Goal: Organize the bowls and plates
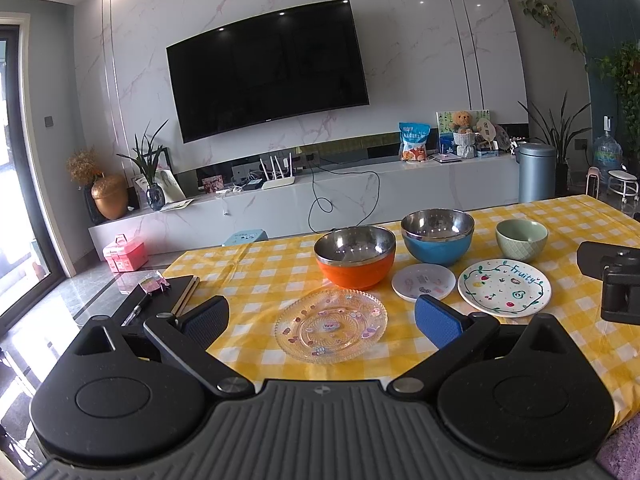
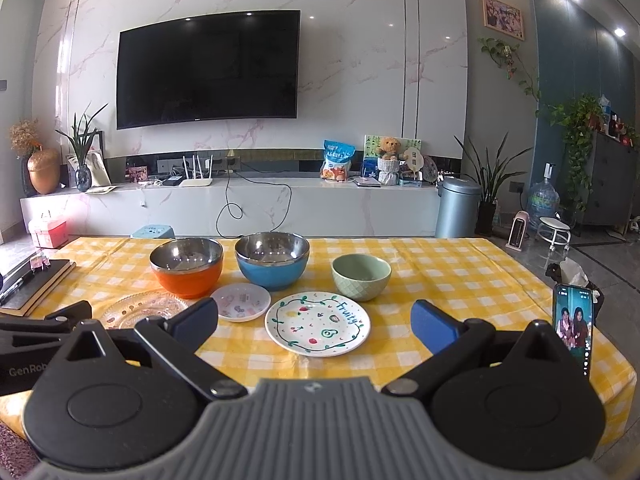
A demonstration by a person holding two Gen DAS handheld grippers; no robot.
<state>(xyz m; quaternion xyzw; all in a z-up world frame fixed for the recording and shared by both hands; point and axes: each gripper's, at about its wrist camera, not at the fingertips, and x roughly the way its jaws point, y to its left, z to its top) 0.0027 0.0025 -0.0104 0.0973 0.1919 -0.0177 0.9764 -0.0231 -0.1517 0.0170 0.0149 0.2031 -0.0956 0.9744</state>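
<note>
Right wrist view shows nothing stacked yet on the desk (image 2: 440, 264). From left: glass plate (image 2: 140, 309), orange bowl (image 2: 187, 276), small plate (image 2: 241, 301), blue bowl (image 2: 273, 266), fruit plate (image 2: 318, 329), green bowl (image 2: 361, 276). Left tongs (image 1: 320, 318) and right tongs (image 2: 314, 322) gape wide, holding nothing.

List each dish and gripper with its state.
Orange bowl: upright, empty.
Blue bowl: upright, empty.
Green bowl: upright, empty.
Glass plate: flat, unstacked.
Small plate: flat, unstacked.
Fruity plate: flat, unstacked.
Left gripper: open, empty.
Right gripper: open, empty.
</note>
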